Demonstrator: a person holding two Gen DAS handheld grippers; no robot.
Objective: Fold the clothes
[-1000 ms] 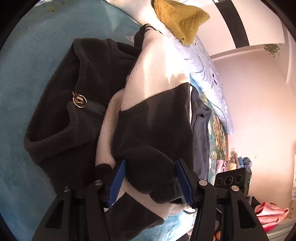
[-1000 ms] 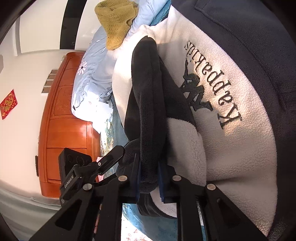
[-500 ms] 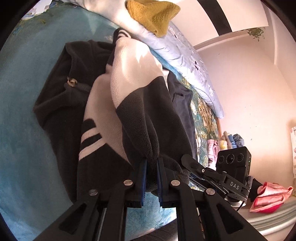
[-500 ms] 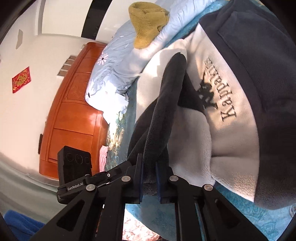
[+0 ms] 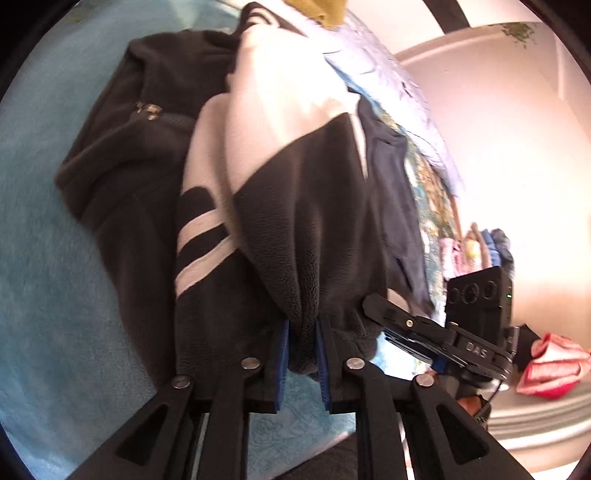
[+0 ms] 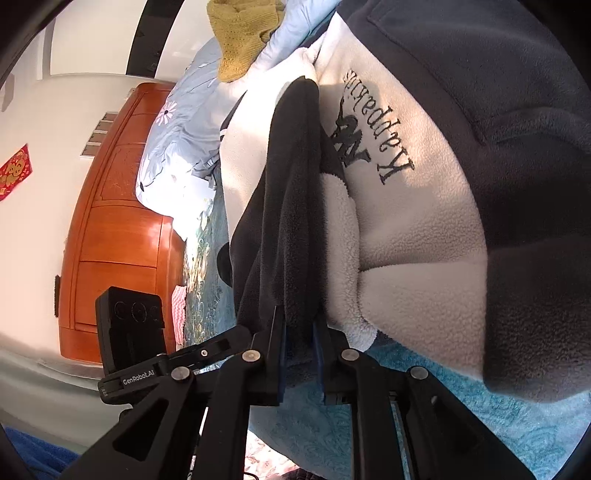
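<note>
The left gripper (image 5: 302,345) is nearly closed, its blue-padded fingers (image 5: 282,354) pinching a gathered bunch of the black-and-white fleece jacket (image 5: 280,177), which lies spread on the teal bedspread (image 5: 48,258) with its zipper pull (image 5: 147,109) off to the left. The right gripper (image 6: 298,345) is likewise almost shut, clamped on a dark fold of the same jacket just left of its embroidered lettering (image 6: 376,129); a mustard knit garment (image 6: 240,33) rests on the pale blue quilt (image 6: 177,140) beyond.

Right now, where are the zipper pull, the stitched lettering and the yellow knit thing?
zipper pull (image 5: 147,109): left wrist view, on the metal ring.
stitched lettering (image 6: 384,138): right wrist view, middle of the black word on white fleece.
yellow knit (image 6: 242,35): right wrist view, its centre.
</note>
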